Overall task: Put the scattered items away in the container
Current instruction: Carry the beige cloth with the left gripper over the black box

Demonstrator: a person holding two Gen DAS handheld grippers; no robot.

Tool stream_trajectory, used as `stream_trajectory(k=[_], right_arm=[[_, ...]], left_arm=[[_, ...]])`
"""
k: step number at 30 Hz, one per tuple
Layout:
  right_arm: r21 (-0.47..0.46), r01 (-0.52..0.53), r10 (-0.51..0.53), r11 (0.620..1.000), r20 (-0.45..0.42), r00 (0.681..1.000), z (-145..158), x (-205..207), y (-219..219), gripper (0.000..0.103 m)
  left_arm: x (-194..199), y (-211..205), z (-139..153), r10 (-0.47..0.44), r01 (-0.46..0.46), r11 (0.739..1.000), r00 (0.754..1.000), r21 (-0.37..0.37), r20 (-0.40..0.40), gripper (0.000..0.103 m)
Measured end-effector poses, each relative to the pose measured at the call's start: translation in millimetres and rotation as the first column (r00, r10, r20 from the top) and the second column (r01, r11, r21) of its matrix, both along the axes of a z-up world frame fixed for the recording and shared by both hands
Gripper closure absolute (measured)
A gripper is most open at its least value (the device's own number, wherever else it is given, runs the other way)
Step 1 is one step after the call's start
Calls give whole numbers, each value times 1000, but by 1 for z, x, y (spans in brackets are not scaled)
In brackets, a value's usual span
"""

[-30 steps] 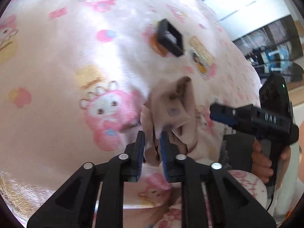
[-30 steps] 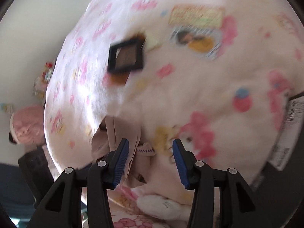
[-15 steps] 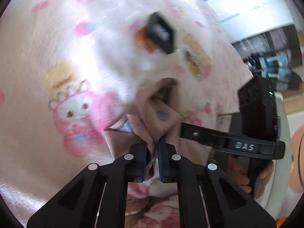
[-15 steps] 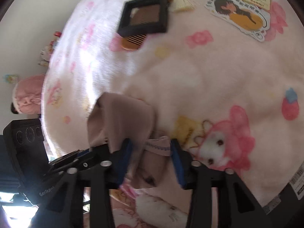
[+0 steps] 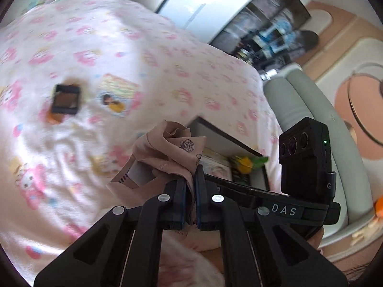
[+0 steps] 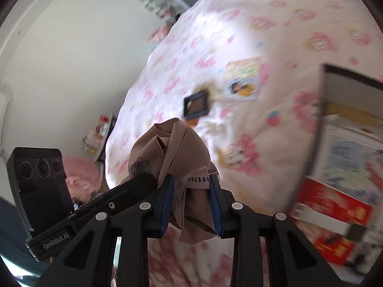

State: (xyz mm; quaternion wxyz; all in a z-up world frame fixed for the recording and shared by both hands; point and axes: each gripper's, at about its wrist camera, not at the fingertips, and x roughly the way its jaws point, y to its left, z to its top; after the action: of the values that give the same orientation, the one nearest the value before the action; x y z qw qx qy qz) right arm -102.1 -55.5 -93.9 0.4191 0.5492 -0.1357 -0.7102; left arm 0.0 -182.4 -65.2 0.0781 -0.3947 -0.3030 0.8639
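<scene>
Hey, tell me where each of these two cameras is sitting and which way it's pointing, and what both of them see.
Left wrist: rides the left gripper, looking down along it at the beige cloth it pinches, above the pink blanket; the right gripper's body shows at right.
Right wrist: rides the right gripper, shut on the same cloth; the left gripper's body shows at left.
Shared: cloth, blanket, small black frame, open box.

The right gripper [image 5: 282, 209] reads "DAS", the left gripper [image 6: 56, 239] apparently "GenRobot.AI".

The beige garment [image 6: 177, 150] is thin, smooth cloth (creased), the bed blanket [image 5: 119, 47] fleecy, the fingers [image 5: 182, 191] matt black plastic.
</scene>
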Motion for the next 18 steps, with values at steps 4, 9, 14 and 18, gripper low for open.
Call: stream_trajectory(k=[4,9,14,18], right_arm=[[-8,176,-176,984,-59,983,19,1,78,77],[25,382,-379,924,-74,922,18,-7,171,77],[128,473,-473,872,-25,880,-22,-22,220,77],[157,497,-508,853,37,861,-51,-23,234,77]], left_arm=[[-38,63,12,-159,161,986,986,42,-45,102],[-105,138,11,-349,349,936,937,53,-1,102],[-146,161,-16,-309,311,950,945,-8,108,101],[-146,155,-65,-267,284,957,942,-59,201,101]])
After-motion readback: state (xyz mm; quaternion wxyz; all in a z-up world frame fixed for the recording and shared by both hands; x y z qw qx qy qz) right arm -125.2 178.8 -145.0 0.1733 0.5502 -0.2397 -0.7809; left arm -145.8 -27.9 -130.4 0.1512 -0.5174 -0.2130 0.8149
